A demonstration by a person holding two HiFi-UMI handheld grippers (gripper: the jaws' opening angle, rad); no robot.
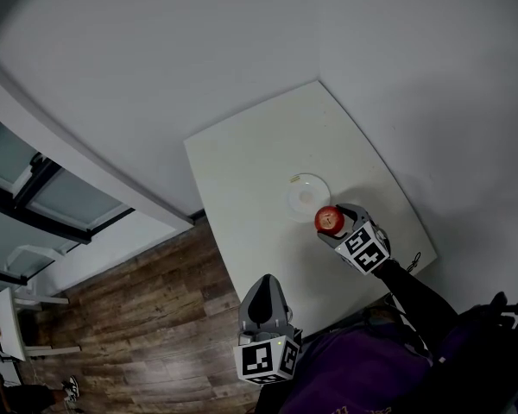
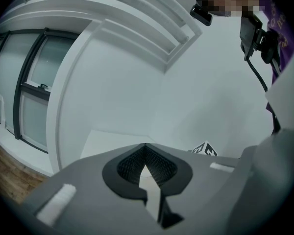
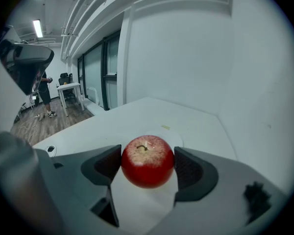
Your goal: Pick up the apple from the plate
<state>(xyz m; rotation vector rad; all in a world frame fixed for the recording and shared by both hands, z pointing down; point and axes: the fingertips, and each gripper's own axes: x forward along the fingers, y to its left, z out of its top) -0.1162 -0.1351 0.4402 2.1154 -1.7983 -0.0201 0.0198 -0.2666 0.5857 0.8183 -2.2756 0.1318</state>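
Note:
A red apple (image 1: pixel 329 219) (image 3: pixel 147 161) with a short stem sits between the dark pads of my right gripper (image 1: pixel 334 223) (image 3: pixel 148 166), which is shut on it. It is held just off the near right rim of the white plate (image 1: pixel 308 192) (image 3: pixel 172 137), which lies on the white table (image 1: pixel 268 179). My left gripper (image 1: pixel 265 300) (image 2: pixel 146 168) hangs at the table's near edge, far from the plate, shut with nothing between its jaws.
A white wall runs behind and to the right of the table. Wood floor (image 1: pixel 147 317) lies to the left, with windows, a small white desk (image 3: pixel 71 87) and a person standing (image 3: pixel 43 94) further off. A cable (image 1: pixel 412 261) lies at the table's right edge.

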